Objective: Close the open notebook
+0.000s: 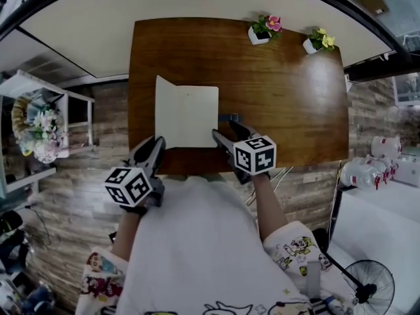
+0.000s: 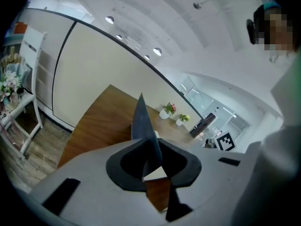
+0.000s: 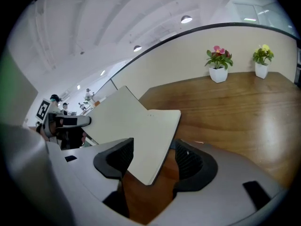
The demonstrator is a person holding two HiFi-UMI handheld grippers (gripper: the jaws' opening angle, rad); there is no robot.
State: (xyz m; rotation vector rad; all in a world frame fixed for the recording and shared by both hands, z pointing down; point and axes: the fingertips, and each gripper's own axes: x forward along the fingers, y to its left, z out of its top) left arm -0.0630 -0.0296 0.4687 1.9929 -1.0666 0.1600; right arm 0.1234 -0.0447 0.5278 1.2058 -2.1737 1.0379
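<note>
The right gripper, jaws spread wide, frames the notebook's 5 o'clock corner without pinching it. The left gripper at 7 o'clock has its jaws together, empty.

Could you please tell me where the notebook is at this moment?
In the head view the notebook lies on the wooden table, left of centre, its near corners beside the left gripper and right gripper.

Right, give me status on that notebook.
Left tongs shut on raised cover of notebook, not yet closed. Right tongs open astride its near corner, not gripping. Flower pots at far edge of table, nothing in the way.
</note>
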